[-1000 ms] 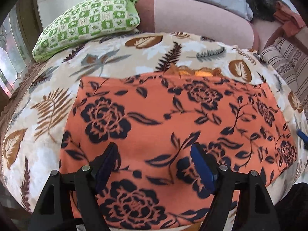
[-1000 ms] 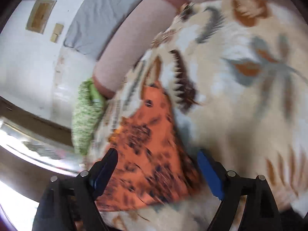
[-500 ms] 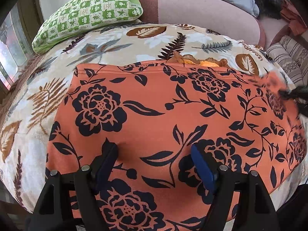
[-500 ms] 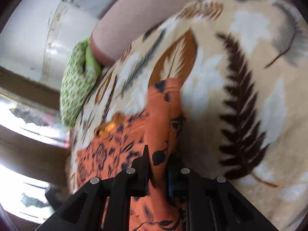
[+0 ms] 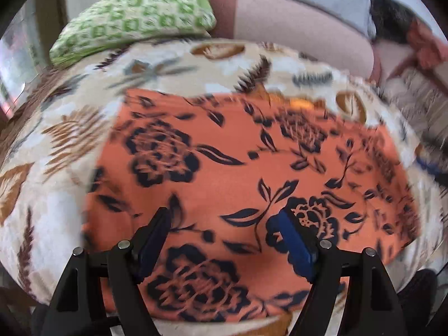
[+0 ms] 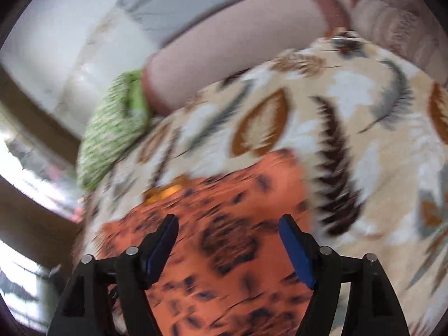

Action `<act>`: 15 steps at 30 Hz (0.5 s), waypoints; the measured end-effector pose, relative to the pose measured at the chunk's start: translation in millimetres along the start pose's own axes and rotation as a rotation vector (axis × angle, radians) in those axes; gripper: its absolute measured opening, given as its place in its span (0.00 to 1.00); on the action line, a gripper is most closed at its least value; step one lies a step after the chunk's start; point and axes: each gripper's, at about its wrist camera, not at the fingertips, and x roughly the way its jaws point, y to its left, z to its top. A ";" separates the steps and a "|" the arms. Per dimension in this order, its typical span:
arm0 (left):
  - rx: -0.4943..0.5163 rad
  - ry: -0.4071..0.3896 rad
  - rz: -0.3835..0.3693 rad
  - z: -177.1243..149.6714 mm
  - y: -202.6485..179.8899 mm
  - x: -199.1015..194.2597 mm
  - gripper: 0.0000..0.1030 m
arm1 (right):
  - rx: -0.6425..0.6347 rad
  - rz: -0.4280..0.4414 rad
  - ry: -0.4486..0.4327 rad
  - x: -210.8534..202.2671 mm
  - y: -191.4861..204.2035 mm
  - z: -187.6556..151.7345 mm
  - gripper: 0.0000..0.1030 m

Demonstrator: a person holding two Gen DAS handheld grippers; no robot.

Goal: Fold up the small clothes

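Bright window daylight from the left, heavy motion blur, fisheye-warped edges.

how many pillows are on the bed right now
2: a green checked pillow at the far left corner, and a long pink bolster along the head beside it. Others may be hidden outside the view.

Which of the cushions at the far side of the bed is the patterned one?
The green-and-white checked pillow, lying at the far left edge of the leaf-print bedspread. The long pink bolster beside it is plain, with no pattern.

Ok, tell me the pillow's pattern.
Green-and-white checks on the pillow, clearest in the left wrist view.
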 end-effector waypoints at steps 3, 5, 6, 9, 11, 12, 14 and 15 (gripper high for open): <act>-0.105 -0.079 -0.015 -9.5 36.3 -33.2 0.77 | -0.015 -0.040 0.102 31.0 -2.5 -25.8 0.81; -0.233 -0.072 -0.020 -22.0 77.3 -41.5 0.77 | 0.011 -0.056 0.151 49.1 -12.4 -38.5 0.82; -0.282 -0.052 -0.015 -27.4 92.3 -38.9 0.77 | 0.006 -0.045 0.128 49.5 -15.7 -42.6 0.82; -0.420 0.057 -0.036 -45.8 126.1 -20.6 0.63 | 0.012 -0.023 0.108 47.9 -17.2 -43.5 0.82; -0.430 0.083 -0.085 -50.9 123.7 -15.6 0.59 | 0.015 -0.019 0.122 49.9 -17.1 -42.0 0.82; -0.416 0.078 -0.099 -51.0 119.2 -16.6 0.57 | 0.023 -0.012 0.126 47.0 -19.4 -41.8 0.82; -0.393 0.089 -0.105 -50.8 110.7 -16.6 0.27 | 0.044 0.002 0.127 48.6 -22.7 -40.2 0.82; -0.403 0.114 -0.117 -50.9 112.3 -13.2 0.14 | 0.051 0.007 0.125 48.3 -22.5 -39.4 0.83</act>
